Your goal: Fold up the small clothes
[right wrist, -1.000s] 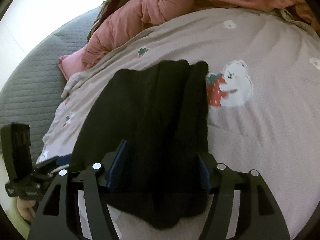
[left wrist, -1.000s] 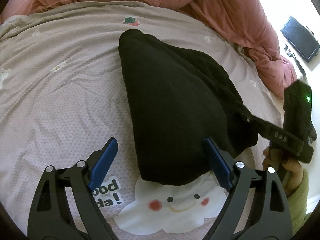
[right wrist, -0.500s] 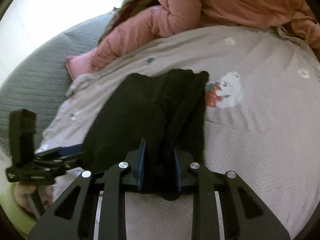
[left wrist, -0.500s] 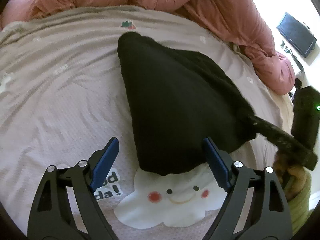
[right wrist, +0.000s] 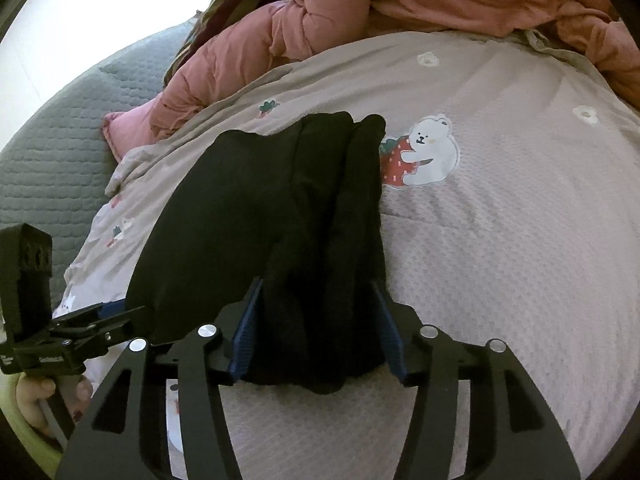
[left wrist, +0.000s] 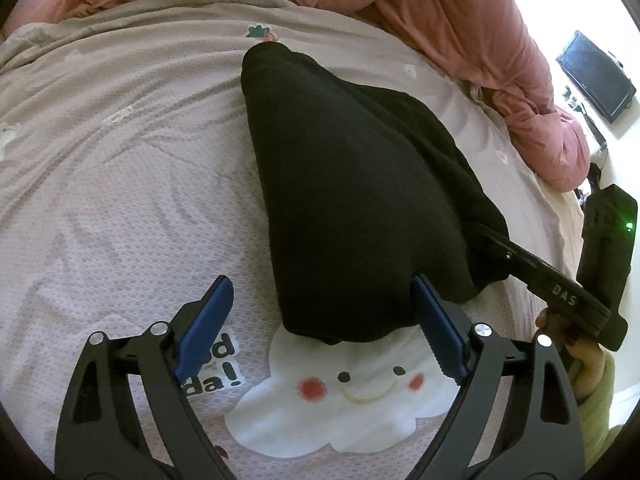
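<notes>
A black garment (left wrist: 360, 200) lies folded lengthwise on the pinkish-grey bed sheet (left wrist: 120, 200). My left gripper (left wrist: 320, 320) is open, its blue pads either side of the garment's near end, above a white cloud print. In the right wrist view the garment (right wrist: 248, 216) runs away from me. My right gripper (right wrist: 316, 332) is partly open with the garment's bunched near edge between its blue pads (right wrist: 246, 328), and the fabric hangs loose there. The right gripper also shows at the garment's right edge in the left wrist view (left wrist: 532, 272).
A crumpled pink duvet (left wrist: 440, 20) lies along the far side of the bed. A grey quilted cover (right wrist: 60, 140) lies at the left. A dark screen (left wrist: 596, 72) stands beyond the bed. A bear-and-strawberry print (right wrist: 424, 156) lies beside the garment.
My right gripper closed tight on the garment's near edge half a second ago and has opened wider again. My left gripper stayed open and barely moved.
</notes>
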